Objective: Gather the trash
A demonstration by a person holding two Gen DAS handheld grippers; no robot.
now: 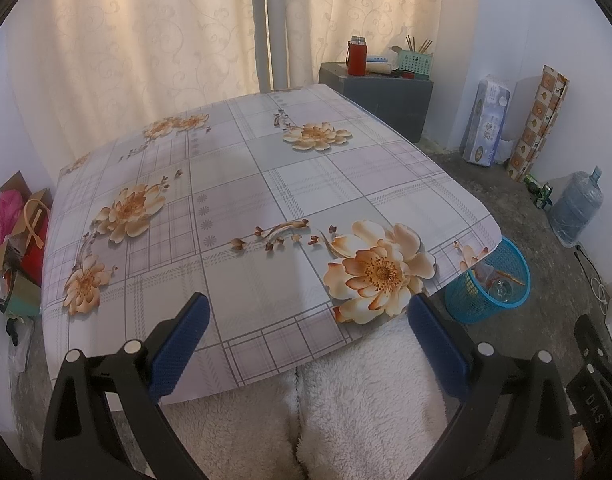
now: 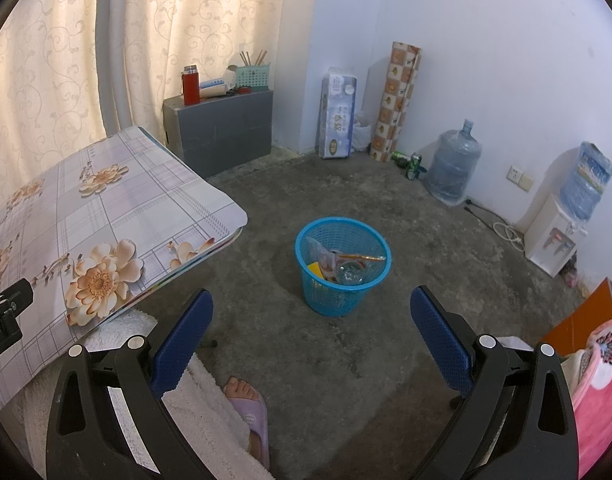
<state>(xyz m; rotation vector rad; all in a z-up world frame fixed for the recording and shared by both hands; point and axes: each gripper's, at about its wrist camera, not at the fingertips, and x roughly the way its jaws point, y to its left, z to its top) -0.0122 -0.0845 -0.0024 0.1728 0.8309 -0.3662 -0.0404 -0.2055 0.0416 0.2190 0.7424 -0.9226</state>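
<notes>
A blue mesh trash basket (image 2: 343,285) stands on the concrete floor right of the table; it holds wrappers, a clear plastic piece and a yellow scrap. It also shows in the left wrist view (image 1: 490,286), partly behind the table corner. My left gripper (image 1: 306,316) is open and empty, held over the near edge of the floral-cloth table (image 1: 242,184). My right gripper (image 2: 311,312) is open and empty, held above the floor just short of the basket. No loose trash shows on the table.
A grey box (image 2: 222,132) with a red flask (image 2: 190,85) stands by the curtain. A tissue pack (image 2: 337,112), a paper roll (image 2: 395,100), water jugs (image 2: 453,168) and a dispenser (image 2: 553,240) line the wall. My foot in a slipper (image 2: 248,408) is below.
</notes>
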